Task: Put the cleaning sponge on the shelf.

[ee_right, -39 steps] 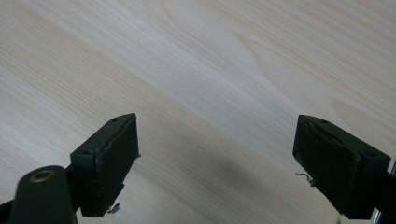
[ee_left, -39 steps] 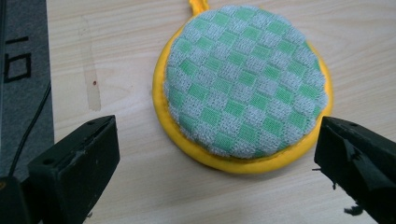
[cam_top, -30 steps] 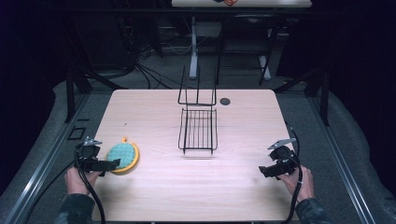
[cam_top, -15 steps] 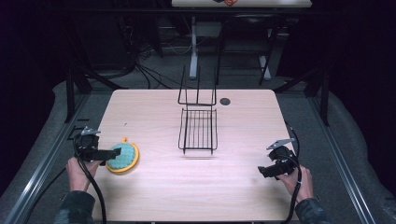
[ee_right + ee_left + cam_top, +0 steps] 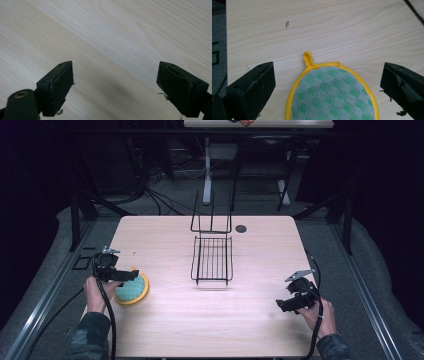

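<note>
A round pot holder (image 5: 131, 289) with a green checked face and a yellow rim lies flat near the table's left edge. In the left gripper view the pot holder (image 5: 332, 97) has its small yellow loop (image 5: 308, 58) pointing away from me. My left gripper (image 5: 131, 276) hovers over its far side, and the left gripper (image 5: 328, 68) is open, its jaws wide on either side and not touching the pot holder. My right gripper (image 5: 281, 305) rests low at the front right. The right gripper (image 5: 115, 65) is open over bare wood with nothing between its jaws.
A black wire rack (image 5: 212, 260) with an upright back stands at the middle of the wooden table (image 5: 260, 270). A small black disc (image 5: 241, 228) lies behind it to the right. Beyond the table are dark floor, cables and stand legs.
My left gripper has moved away from the person and a little to the right, now over the pot holder's far side. The right gripper and the pot holder have stayed put.
</note>
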Motion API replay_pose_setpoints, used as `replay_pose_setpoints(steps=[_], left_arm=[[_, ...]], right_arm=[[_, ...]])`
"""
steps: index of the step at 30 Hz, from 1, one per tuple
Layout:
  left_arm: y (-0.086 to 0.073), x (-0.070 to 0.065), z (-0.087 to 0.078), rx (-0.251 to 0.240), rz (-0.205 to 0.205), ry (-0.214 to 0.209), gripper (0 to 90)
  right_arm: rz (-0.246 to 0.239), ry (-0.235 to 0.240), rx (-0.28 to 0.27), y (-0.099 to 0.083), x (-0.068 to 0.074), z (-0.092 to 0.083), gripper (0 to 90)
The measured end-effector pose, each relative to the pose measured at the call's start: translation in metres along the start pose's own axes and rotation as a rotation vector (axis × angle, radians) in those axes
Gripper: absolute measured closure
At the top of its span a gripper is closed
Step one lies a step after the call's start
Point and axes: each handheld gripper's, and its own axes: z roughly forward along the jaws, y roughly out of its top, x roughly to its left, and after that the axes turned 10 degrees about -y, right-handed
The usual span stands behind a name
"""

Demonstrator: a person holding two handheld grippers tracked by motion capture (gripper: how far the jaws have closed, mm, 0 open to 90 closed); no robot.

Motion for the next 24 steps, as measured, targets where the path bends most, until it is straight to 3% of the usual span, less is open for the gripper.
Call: replay_pose_setpoints(steps=[3, 13, 21, 23, 24], left_arm=[[0.001, 0.003, 0.008, 0.016, -0.019, 0.012, 0.4], [-0.004, 0.011, 0.013, 0.045, -0.038, 0.002, 17.5], [-0.012, 0.024, 0.017, 0.079, -0.069, 0.007, 38.2], [-0.015, 0.028, 0.019, 0.088, -0.084, -0.007, 47.5], [-0.017, 0.029, 0.020, 0.088, -0.090, -0.021, 47.5]], right_arm=[[-0.006, 0.001, -0.007, 0.000, 0.000, -0.002, 13.5], [-0.009, 0.023, -0.004, -0.001, 0.001, -0.002, 13.6], [-0.010, 0.021, -0.005, -0.001, 0.001, -0.002, 13.6], [-0.016, 0.020, -0.002, -0.001, 0.001, -0.003, 13.8], [-0.016, 0.020, -0.002, -0.001, 0.001, -0.003, 13.8]])
